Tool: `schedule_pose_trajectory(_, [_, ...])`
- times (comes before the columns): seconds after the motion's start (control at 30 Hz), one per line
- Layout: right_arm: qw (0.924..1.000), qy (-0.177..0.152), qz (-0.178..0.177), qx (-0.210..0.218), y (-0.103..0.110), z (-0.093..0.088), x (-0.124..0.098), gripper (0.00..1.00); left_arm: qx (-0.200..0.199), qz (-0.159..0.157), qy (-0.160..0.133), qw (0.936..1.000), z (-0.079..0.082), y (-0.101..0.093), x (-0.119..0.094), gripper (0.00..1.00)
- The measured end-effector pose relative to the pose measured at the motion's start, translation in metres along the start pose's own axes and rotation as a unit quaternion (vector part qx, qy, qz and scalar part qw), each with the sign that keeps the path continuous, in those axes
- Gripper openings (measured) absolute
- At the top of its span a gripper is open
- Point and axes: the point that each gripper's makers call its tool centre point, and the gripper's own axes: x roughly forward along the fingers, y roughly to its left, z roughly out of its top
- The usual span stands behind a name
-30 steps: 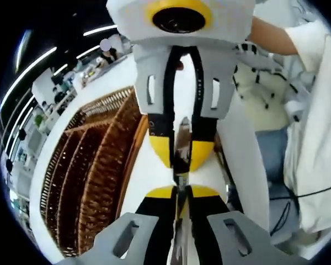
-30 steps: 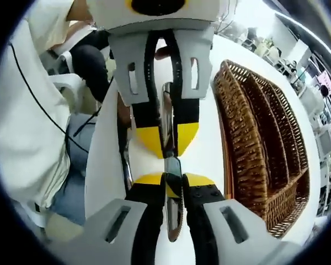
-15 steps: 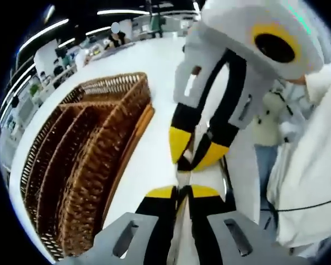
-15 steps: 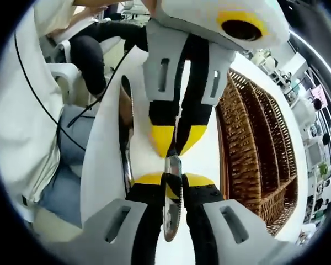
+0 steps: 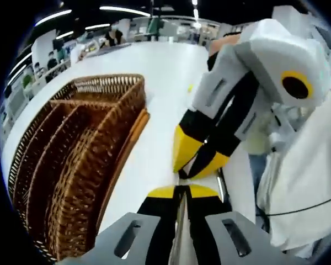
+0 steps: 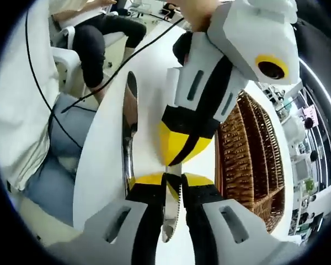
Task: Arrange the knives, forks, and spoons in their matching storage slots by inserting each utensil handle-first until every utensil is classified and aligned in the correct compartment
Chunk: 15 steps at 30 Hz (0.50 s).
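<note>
Both clamped on one knife: right hand-held gripper and left hand-held gripper tip-to-tip along its length. Wicker tray beside the knife on the worktop, slots roughly parallel (left one nearer, judging by views).

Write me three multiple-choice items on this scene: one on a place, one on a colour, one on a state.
1. Where does the wicker tray sit?
A. On a chair
B. On the white table
C. On the floor

2. What colour are the fingertips of the right hand-held gripper?
A. Yellow
B. Red
C. Blue

3. How does the right hand-held gripper stand?
A. Wide open and empty
B. Shut on a cloth
C. Shut on a metal utensil

Key: 1 B, the wicker tray rests on the white table. 2 A, the fingertips of the right hand-held gripper are yellow. 3 C, the metal utensil runs between its closed jaws.
</note>
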Motion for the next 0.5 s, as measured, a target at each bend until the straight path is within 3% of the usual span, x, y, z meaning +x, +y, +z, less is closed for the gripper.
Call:
schedule_pose_trajectory(0.27, [0.9991,-0.017,0.015,0.037,-0.001,-0.002,-0.002,0.13,0.042,0.012,0.009,0.9990,0.001,-0.008,0.003,0.02])
schedule_pose_trajectory(0.5, [0.9962,-0.021,0.036,0.076,0.002,-0.012,-0.010,0.12,0.041,0.018,0.004,0.9990,0.003,-0.009,0.004,0.02])
